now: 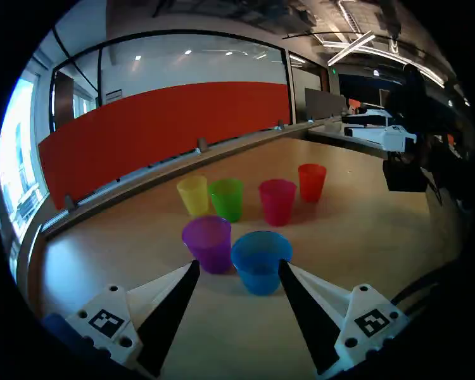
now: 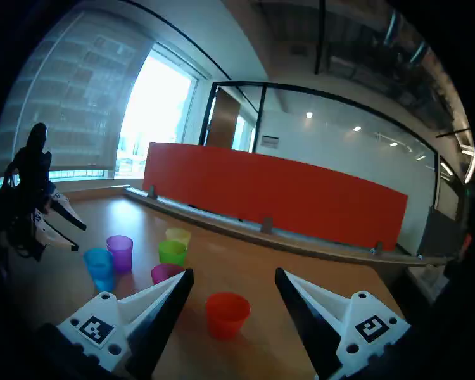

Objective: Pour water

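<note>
Left gripper (image 1: pixel 237 263): black-tipped white fingers (image 1: pixel 168 310) spread apart, gripping nothing. Just ahead, between the tips: blue translucent plastic cup (image 1: pixel 261 261), upright on light wooden tabletop (image 1: pixel 364 240). Just beside it, to the left: purple translucent plastic cup (image 1: pixel 208 242). Farther back, in a row: yellow plastic cup (image 1: pixel 194 194), green plastic cup (image 1: pixel 227 199), pink plastic cup (image 1: pixel 277 201), red plastic cup (image 1: pixel 311 182).

Right gripper (image 2: pixel 233 272): fingers likewise apart, empty. Red plastic cup (image 2: pixel 227 313) upright in the gap, clear of both.

Behind the table: long red partition panel (image 1: pixel 161 133).
</note>
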